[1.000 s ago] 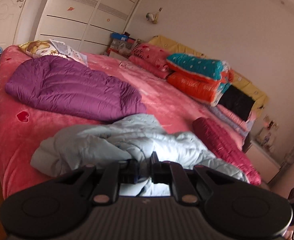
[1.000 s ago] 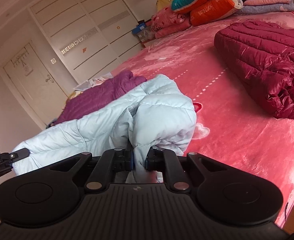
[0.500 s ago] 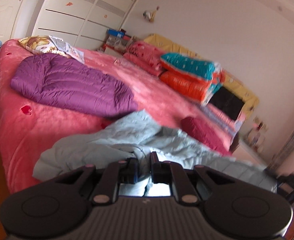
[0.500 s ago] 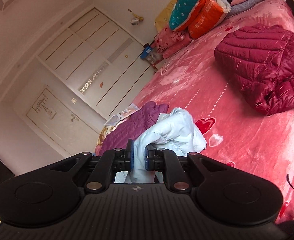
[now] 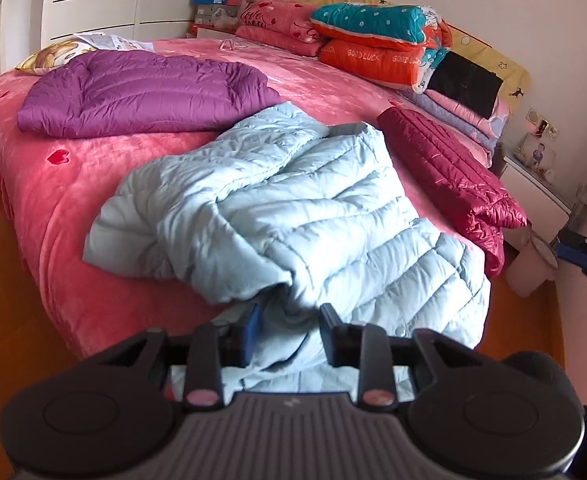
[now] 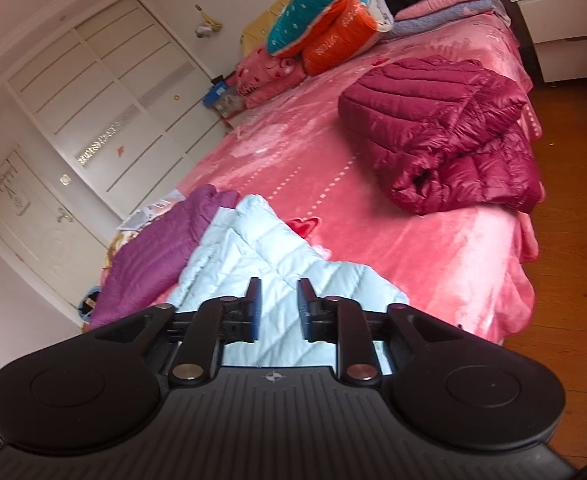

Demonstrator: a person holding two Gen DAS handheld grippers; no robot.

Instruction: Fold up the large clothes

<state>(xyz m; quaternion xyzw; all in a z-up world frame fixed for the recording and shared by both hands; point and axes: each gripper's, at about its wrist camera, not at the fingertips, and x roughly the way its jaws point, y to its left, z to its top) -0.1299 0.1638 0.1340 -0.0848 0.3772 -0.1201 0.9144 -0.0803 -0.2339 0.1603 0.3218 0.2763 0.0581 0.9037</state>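
Note:
A light blue puffer jacket [image 5: 293, 208] lies spread and rumpled across the near side of the pink bed [image 5: 53, 200]. My left gripper [image 5: 289, 320] hovers at the jacket's near edge. Its jaws are opening, and a loose fold of the fabric sits between the fingers without being pinched. In the right wrist view the same jacket [image 6: 269, 248] lies flat below my right gripper [image 6: 279, 304]. Those jaws are opening too, with nothing gripped between the blue pads. That gripper's tip also shows at the far right [image 5: 577, 250] of the left wrist view.
A purple jacket [image 5: 141, 96] lies folded at the bed's far left and a maroon jacket [image 5: 453, 168] at its right edge. Folded quilts [image 5: 373, 40] are stacked at the headboard. A white nightstand [image 5: 533, 184] and a bin [image 5: 533, 264] stand beside the bed on the wooden floor.
Both grippers were shut on the light blue jacket, holding it bunched up. Now their jaws have parted and the jacket lies spread on the bed. The left gripper has tipped downward.

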